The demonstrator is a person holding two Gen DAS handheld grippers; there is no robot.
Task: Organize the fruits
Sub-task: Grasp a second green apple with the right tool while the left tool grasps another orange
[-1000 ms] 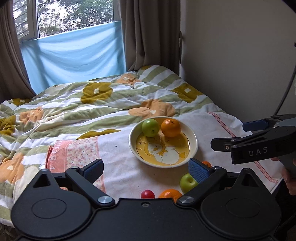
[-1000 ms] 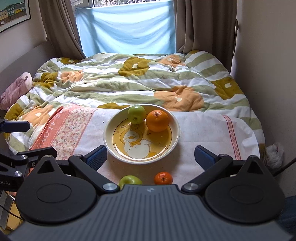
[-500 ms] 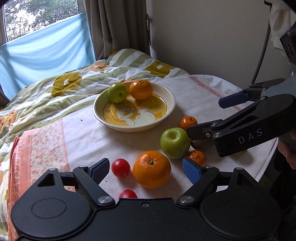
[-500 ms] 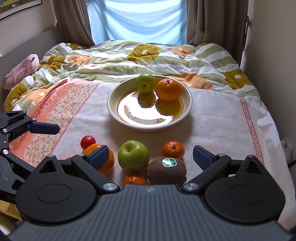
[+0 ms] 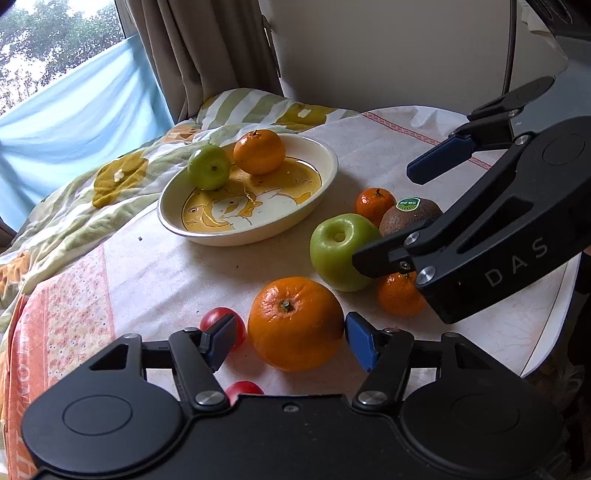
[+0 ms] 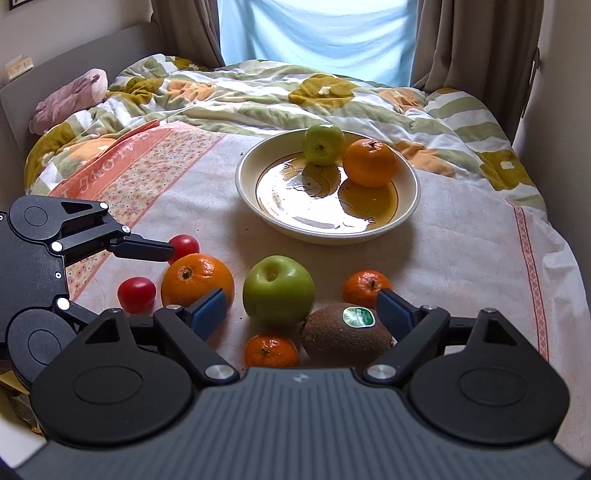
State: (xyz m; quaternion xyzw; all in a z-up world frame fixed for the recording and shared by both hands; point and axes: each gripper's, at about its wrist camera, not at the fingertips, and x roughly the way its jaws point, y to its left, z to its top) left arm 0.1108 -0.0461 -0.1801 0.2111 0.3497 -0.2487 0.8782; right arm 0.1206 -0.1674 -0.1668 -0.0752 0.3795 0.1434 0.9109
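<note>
L gripper (image 5: 290,338) low over the cloth, jaws closing w/ the big orange (image 5: 295,323) between them — blue pads sit just off its two sides, contact not clear, so not clamped yet. R gripper (image 6: 301,308) jaws wide apart, nothing gripped; the loose green apple (image 6: 279,290) and the kiwi (image 6: 347,332) lie in the gap between its fingers.

Places by clock face, centred on the loose apple, R wrist view:
- bowl (image 6: 412,201) at 1 o'clock, well apart, on the white cloth (image 6: 461,266). Inside it a small green apple (image 6: 323,144) and an orange (image 6: 369,162), touching, at the bowl's far rim.
- big orange at 9, just beside.
- two red tomatoes — one (image 6: 136,294) at 9 past the orange, other (image 6: 184,245) at 10, partly behind the L gripper's finger.
- small mandarin (image 6: 367,288) at 3, near.
- kiwi w/ green sticker at 4-5, just beside the apple.
- second mandarin (image 6: 271,350) at 6, near edge of cloth, touching or nearly touching the kiwi.

Bkgd: striped floral quilt (image 6: 258,96) at 12, curtains (image 6: 476,40) and blue sheet (image 6: 314,33) over the window, pink plush (image 6: 68,99) at 10.
</note>
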